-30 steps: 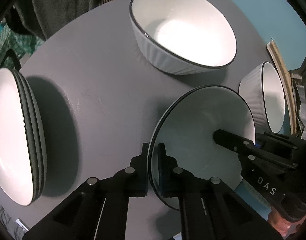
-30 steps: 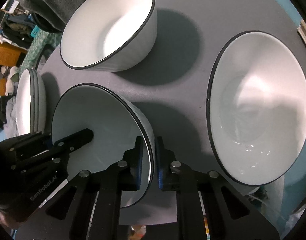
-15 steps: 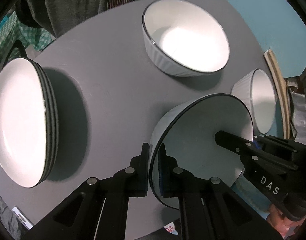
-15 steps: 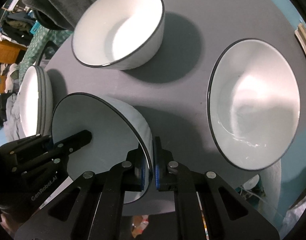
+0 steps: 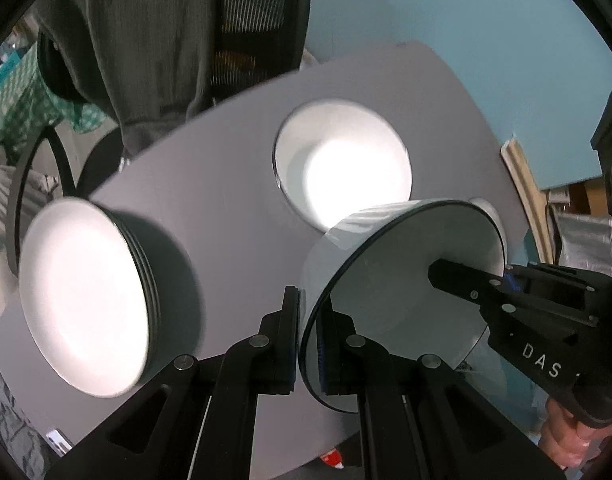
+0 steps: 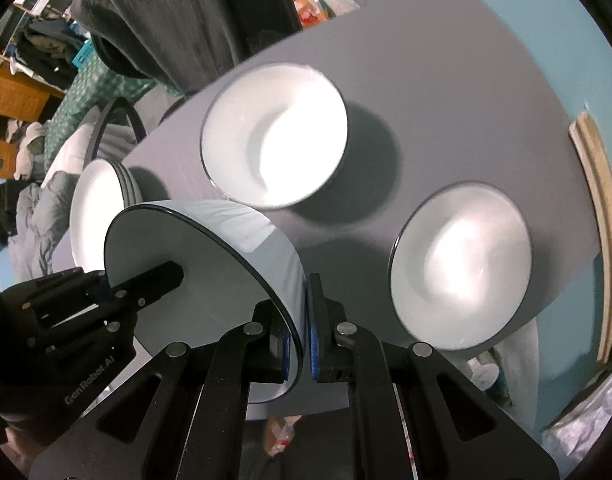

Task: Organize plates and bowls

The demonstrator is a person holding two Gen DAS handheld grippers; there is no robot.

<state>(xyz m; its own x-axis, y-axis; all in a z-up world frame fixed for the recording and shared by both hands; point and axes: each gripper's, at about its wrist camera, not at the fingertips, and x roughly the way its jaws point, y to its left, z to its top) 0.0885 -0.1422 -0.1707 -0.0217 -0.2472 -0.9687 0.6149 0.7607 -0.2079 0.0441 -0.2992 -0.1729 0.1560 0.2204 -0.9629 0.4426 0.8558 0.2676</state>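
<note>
I hold one white ribbed bowl with a dark rim point(image 5: 402, 292) point(image 6: 210, 312) in the air above the round grey table point(image 5: 226, 184) point(image 6: 446, 80), tilted. My left gripper point(image 5: 308, 340) is shut on its wall at one side, and it shows in the right wrist view as the left gripper point(image 6: 106, 284). On the opposite side my right gripper point(image 6: 302, 340) pinches the wall; the left wrist view catches the right gripper point(image 5: 502, 276) too. A second bowl point(image 5: 346, 168) point(image 6: 274, 136) stands mid-table. A third bowl point(image 6: 462, 268) sits near the right edge. Stacked plates point(image 5: 86, 304) point(image 6: 98, 208) lie at the left.
A chair draped with a dark garment point(image 5: 154, 40) point(image 6: 178, 12) stands behind the table. Wooden boards point(image 6: 602, 216) lean beside the table's right edge. The floor point(image 5: 466, 20) is blue. Clothes and bedding point(image 6: 34, 208) crowd the left.
Both grippers have risen together with the bowl held between them. The table, the other bowls and the plate stack now look smaller and farther below.
</note>
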